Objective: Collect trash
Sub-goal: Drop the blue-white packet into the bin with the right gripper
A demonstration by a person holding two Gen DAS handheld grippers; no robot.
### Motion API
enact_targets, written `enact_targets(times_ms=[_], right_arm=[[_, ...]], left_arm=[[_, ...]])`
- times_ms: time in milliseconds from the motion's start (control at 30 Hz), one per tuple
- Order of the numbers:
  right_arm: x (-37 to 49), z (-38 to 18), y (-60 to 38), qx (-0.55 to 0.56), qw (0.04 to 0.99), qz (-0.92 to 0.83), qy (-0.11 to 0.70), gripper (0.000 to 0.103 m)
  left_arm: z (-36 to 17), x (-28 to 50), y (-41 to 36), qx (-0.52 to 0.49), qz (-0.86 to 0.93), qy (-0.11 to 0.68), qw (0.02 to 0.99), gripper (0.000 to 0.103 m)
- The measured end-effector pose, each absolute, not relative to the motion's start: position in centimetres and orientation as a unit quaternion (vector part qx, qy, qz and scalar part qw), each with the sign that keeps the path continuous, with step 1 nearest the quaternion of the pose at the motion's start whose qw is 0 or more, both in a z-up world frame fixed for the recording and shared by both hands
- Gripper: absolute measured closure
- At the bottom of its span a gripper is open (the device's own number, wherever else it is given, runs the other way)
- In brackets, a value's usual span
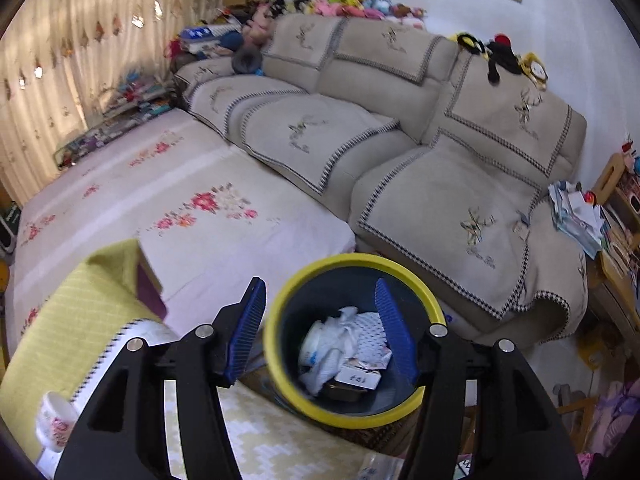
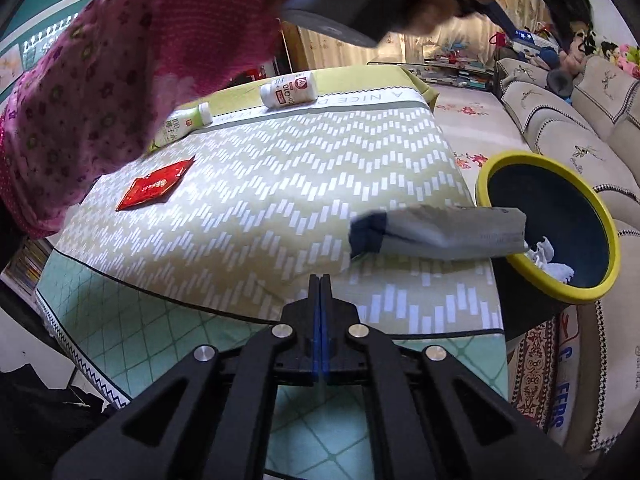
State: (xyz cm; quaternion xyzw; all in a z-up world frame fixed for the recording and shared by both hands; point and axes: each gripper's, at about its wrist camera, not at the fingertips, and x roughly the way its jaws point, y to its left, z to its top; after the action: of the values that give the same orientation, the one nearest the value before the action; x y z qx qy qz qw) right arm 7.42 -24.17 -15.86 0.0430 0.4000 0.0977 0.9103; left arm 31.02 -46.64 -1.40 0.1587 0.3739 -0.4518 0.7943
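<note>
1. Your surface (image 2: 280, 184) wears a yellow-green cloth with a white zigzag print.
2. Take the red packet (image 2: 154, 187) as your landmark, lying flat on it.
3. Beyond the packet, a green-labelled bottle (image 2: 182, 124) lies on its side.
4. Farther along from the packet, a white bottle (image 2: 287, 90) lies on the far edge.
5. In the left wrist view, a floral cup (image 1: 54, 424) stands on the cloth.

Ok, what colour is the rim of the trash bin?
Yellow; the bin's inside is dark blue. It shows best in the left wrist view.
</note>
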Motion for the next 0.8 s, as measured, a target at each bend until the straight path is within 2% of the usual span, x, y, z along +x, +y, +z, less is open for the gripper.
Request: enact_targets(times_ms=[233,467,500,533,567,600,800], right_arm=[[7.1,-15.2,-22.2,0.017,0.912,0.115,0.394,0.103],[6.8,-13.6,-22.4,0.052,0.911,0.15,0.381,0.1],[6.6,-12.8,-23.5,0.063,0.916,0.138,0.371,0.092],[6.5,-12.2,-24.4,0.069,0.921,0.123,0.363,0.072],[6.4,-11.6,-25.5,0.072,0.927,0.102,0.354,0.062],[6.4,-11.4,-26.5,0.075,0.93,0.084,0.35,0.043],[8.4,-12.6,-31.7,0.155,0.909,-0.002,0.387,0.041]], left_arm=[[3.4,29.7,-38.3,0.13,-0.424,0.315,0.839,0.046],[4.5,28.1,-29.2,0.098,-0.386,0.302,0.866,0.046],[4.6,27.9,-28.1,0.094,-0.382,0.3,0.869,0.046],[4.8,27.5,-26.1,0.083,-0.375,0.296,0.875,0.046],[4.8,27.2,-24.7,0.075,-0.369,0.294,0.879,0.046],[4.8,27.0,-23.5,0.069,-0.364,0.292,0.882,0.046],[3.4,24.3,-14.7,0.033,-0.304,0.282,0.909,0.046]])
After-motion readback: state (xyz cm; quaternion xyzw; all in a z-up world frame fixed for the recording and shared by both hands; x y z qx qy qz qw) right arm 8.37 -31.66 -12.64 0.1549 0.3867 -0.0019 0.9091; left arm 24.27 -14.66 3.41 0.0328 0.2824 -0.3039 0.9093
